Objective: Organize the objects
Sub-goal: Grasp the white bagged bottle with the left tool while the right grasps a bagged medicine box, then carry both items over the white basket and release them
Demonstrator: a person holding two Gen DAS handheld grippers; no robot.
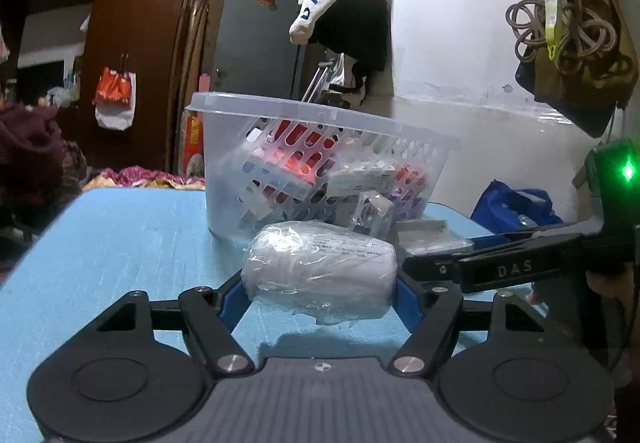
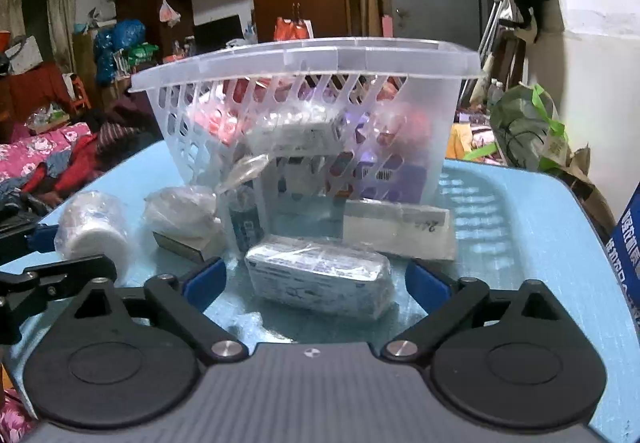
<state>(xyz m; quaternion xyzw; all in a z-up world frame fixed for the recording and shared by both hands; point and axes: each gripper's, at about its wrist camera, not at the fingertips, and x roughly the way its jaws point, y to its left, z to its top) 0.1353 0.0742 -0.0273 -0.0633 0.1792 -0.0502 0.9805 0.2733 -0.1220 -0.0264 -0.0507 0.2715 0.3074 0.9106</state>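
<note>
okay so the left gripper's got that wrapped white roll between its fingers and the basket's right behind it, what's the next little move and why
Probably lift the wrapped white roll up and forward over the basket rim. The left gripper has its blue pads against both ends of the roll, which still sits low by the blue table, while the rim stands well above it. The right gripper is open around a wrapped box.

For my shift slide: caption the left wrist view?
Left gripper clamps a wrapped white roll before the basket.
</note>
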